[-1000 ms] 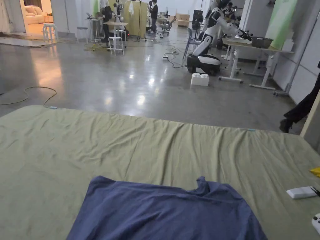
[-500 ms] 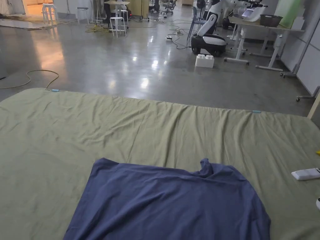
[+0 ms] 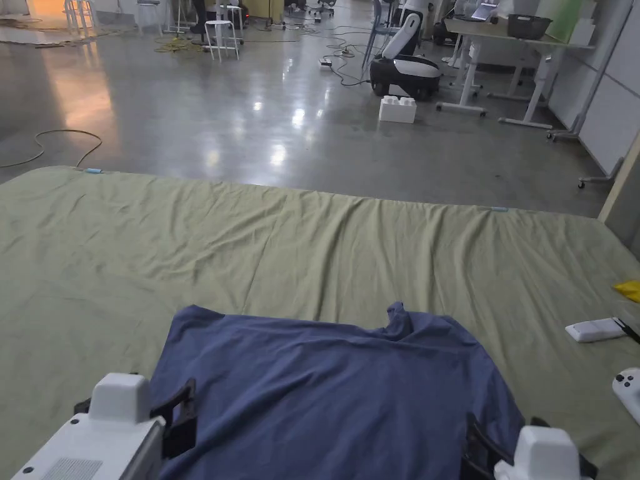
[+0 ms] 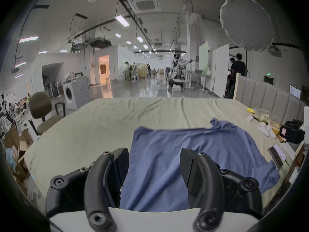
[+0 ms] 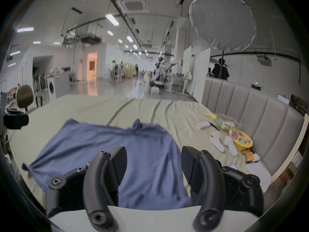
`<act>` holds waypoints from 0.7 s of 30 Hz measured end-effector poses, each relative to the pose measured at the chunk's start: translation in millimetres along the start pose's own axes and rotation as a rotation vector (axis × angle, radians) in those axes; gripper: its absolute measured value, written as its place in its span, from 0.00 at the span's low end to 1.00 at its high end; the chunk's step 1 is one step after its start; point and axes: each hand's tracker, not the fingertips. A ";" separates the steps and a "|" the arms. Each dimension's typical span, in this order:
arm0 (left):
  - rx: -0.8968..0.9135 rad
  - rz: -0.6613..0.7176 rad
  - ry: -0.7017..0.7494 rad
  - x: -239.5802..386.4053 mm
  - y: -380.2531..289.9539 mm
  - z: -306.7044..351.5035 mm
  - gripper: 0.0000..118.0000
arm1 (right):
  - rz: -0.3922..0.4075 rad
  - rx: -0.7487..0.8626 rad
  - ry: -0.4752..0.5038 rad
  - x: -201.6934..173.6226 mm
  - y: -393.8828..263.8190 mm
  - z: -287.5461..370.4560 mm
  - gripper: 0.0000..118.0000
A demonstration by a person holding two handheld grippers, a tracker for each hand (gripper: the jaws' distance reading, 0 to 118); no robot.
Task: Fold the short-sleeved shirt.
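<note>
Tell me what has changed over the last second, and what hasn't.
Both grippers have come up into the bottom of the head view: the left gripper at the blue shirt's left edge, the right gripper at its right edge. Both are open and hold nothing. The shirt lies as before on the green sheet; only the camera tilted.

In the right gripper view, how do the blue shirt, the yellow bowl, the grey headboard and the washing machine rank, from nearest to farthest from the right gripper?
1. Blue shirt: directly under the open right gripper.
2. Yellow bowl: on the bed, to the right.
3. Grey headboard: just behind the bowl, along the right edge.
4. Washing machine: far left, beyond the bed.
</note>
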 end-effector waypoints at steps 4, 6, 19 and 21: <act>0.078 -0.008 -0.010 27.0 14.2 -0.8 0.48 | -0.038 0.118 -0.013 -13.4 16.8 -6.7 0.57; 0.117 0.003 -0.017 34.7 21.9 -1.6 0.33 | -0.057 0.163 -0.009 -18.1 25.3 -9.0 0.38; 0.190 -0.005 -0.003 21.5 44.1 -1.1 0.05 | -0.031 0.310 -0.028 -29.3 59.2 -8.2 0.04; 0.143 -0.002 -0.005 10.4 39.9 -2.9 0.05 | -0.035 0.303 -0.025 -28.6 59.8 -10.4 0.04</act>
